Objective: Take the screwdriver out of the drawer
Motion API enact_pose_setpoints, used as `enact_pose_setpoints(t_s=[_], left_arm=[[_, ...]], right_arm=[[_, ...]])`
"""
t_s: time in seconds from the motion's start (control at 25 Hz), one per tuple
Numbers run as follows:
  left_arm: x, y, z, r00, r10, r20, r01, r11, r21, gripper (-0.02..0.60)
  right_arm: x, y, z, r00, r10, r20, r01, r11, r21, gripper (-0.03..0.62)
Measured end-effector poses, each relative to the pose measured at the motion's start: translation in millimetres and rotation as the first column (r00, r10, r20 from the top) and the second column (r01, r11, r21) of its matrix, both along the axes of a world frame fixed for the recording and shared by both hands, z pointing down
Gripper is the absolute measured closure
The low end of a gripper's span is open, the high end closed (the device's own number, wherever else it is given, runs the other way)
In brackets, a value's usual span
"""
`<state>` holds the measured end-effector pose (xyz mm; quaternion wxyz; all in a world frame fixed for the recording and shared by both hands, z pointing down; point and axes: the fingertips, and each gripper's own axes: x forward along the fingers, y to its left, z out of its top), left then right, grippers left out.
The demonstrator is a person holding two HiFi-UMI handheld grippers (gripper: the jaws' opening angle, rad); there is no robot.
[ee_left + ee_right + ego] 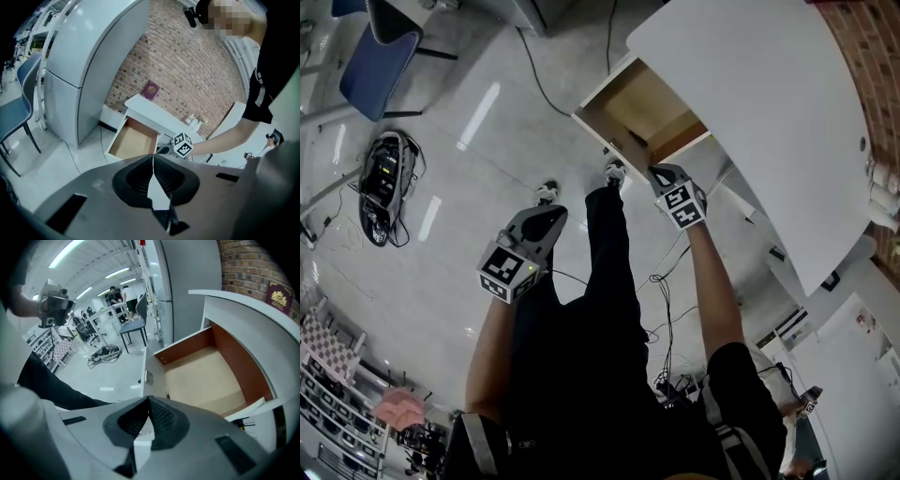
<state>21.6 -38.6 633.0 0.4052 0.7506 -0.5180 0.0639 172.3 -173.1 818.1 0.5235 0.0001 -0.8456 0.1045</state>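
Observation:
The wooden drawer [649,111] [206,376] of the white desk [769,103] stands pulled out, and most of its floor is bare. Just inside its front wall lies a thin dark rod [167,392], perhaps the screwdriver's shaft; the jaws hide the rest of it. My right gripper [660,174] [149,398] hovers at the drawer's front corner, its tips touching and nothing seen between them. My left gripper [549,214] [153,159] is shut and empty. It hangs over the floor by the person's legs, well short of the drawer [133,140].
A maroon booklet [280,297] [150,90] lies on the desk top. A tall grey cabinet [89,61] stands left of the desk and a blue chair [377,58] beyond it. Cables and a device [382,178] lie on the floor.

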Motion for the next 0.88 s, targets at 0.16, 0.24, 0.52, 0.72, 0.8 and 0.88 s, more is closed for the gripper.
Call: enact_pose_setpoints(t_s=[0.16,0.24,0.52,0.72,0.8,0.88], left_arm=[[-14,6,3,0.999,-0.034,-0.002,0.034,0.999,0.003,0.563],[-18,9,6,0.999,-0.048,-0.012,0.048,0.999,0.002,0.563],[-29,21,17,0.996,-0.088,-0.014,0.088,0.996,-0.018,0.563],[-26,24,24,0.993,-0.114,-0.034,0.113,0.993,-0.029,0.563],[-28,28,26,0.992,-0.122,-0.038,0.121,0.992,-0.035,0.563],[-31,28,29,0.99,-0.135,-0.043,0.134,0.99,-0.036,0.563]], right_arm=[[1,-2,28,0.999,-0.021,-0.042,0.022,1.0,0.012,0.537],[-1,-6,37,0.997,-0.039,-0.067,0.041,0.999,0.028,0.537],[-13,-18,77,0.976,-0.138,-0.168,0.154,0.984,0.085,0.537],[-17,-30,98,0.956,-0.194,-0.221,0.22,0.971,0.099,0.537],[-20,-31,106,0.95,-0.205,-0.236,0.231,0.969,0.087,0.537],[-23,-34,114,0.943,-0.214,-0.253,0.238,0.969,0.066,0.531]])
